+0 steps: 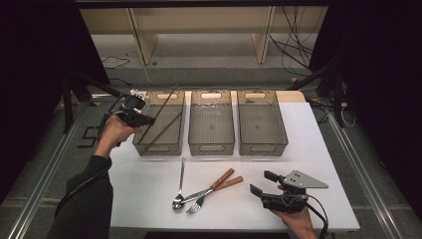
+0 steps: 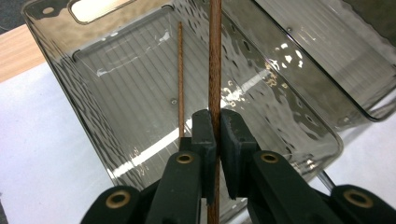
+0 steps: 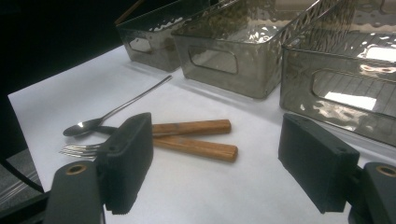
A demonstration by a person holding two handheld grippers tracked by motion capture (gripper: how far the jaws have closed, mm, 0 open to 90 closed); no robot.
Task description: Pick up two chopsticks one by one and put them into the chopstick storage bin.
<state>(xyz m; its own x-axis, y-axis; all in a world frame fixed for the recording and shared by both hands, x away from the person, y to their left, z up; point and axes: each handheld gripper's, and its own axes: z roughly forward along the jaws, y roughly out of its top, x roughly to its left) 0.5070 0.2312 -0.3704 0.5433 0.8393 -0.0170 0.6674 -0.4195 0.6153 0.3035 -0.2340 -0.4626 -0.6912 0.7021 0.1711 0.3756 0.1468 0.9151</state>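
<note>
Three bins stand in a row along the far edge of the table (image 1: 323, 149): the left bin (image 1: 160, 145), the middle bin (image 1: 211, 144) and the right bin (image 1: 262, 145). One chopstick (image 1: 164, 128) lies in the left bin, and a second chopstick (image 1: 160, 110), held in the left tongs (image 1: 144, 118) at that bin's left wall, slants over it. Before the middle bin, toward the near edge, lie a spoon (image 1: 180, 185), a fork (image 1: 211, 191) and another wooden-handled piece (image 1: 209, 186), with the right tongs (image 1: 261, 183) to their right.
</note>
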